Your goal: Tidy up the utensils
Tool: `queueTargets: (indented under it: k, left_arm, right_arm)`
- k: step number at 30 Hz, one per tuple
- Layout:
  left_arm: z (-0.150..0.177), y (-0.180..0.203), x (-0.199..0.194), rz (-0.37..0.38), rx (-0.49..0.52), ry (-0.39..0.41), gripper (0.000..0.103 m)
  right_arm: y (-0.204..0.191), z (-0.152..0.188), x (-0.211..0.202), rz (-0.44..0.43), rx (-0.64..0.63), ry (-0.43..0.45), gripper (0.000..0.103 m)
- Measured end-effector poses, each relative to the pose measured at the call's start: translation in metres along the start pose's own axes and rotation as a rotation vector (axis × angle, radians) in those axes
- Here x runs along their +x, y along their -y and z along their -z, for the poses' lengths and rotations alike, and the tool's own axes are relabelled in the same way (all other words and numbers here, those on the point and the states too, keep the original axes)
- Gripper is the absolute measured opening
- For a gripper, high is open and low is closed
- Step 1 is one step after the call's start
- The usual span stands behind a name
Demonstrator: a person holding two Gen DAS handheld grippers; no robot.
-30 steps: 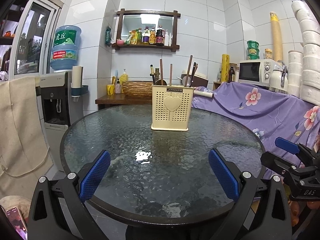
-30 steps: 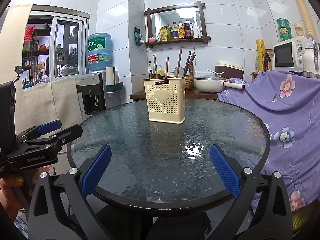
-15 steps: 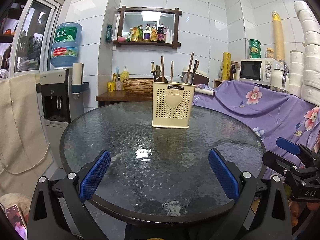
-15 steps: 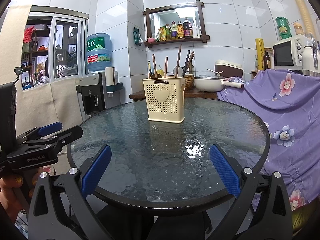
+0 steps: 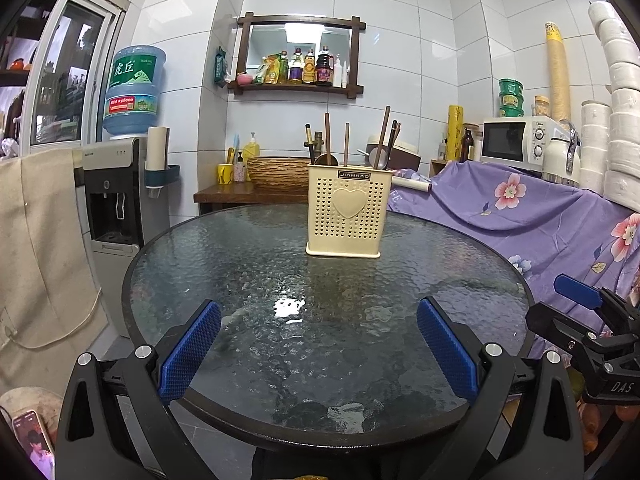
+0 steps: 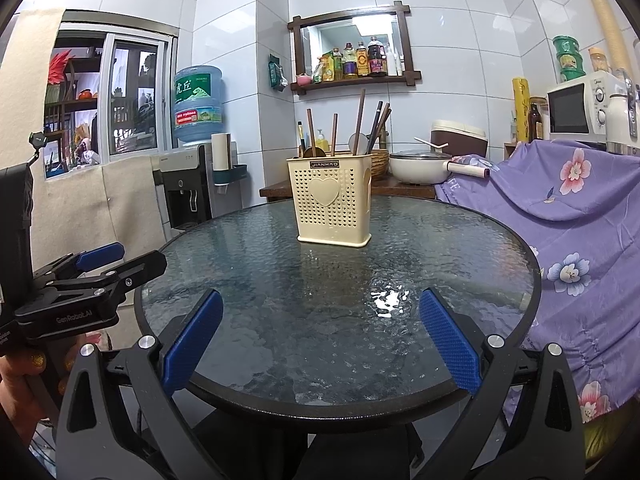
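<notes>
A cream perforated utensil holder (image 5: 346,210) (image 6: 331,199) with a heart on its front stands upright near the far side of the round glass table (image 5: 240,264) (image 6: 460,248). Several chopsticks and spoons (image 5: 384,140) (image 6: 360,120) stick up out of it. My left gripper (image 5: 320,350) hovers open over the table's near edge, with nothing between its blue pads. Held just as wide, my right gripper (image 6: 320,344) is open and empty at the near edge too. Each gripper shows at the side of the other's view.
A water dispenser (image 5: 116,184) stands to the left of the table. Purple floral cloth (image 5: 540,216) covers furniture to the right, with a microwave (image 5: 516,140) behind it. A low wooden table (image 5: 248,194) with a basket sits behind. A hand (image 6: 24,364) holds the left gripper's grip.
Both views have tilted slightly, so the holder sits a little higher in frame. The grippers stay open and the holder has not moved.
</notes>
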State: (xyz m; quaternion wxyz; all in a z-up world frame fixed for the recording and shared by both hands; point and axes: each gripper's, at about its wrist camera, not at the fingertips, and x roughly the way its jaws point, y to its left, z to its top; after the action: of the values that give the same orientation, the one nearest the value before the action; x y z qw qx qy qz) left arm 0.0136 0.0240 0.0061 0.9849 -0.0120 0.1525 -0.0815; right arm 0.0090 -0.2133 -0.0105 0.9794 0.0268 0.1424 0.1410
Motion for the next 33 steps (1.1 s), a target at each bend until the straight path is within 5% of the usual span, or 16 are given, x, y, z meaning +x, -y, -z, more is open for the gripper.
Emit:
queueTargets:
  k: [33]
  left_arm:
    - [-0.0002, -0.0049, 0.0033, 0.005, -0.029, -0.023, 0.096]
  right_arm:
    - [-0.0025, 0.0008, 0.0029, -0.003, -0.001, -0.007, 0.097]
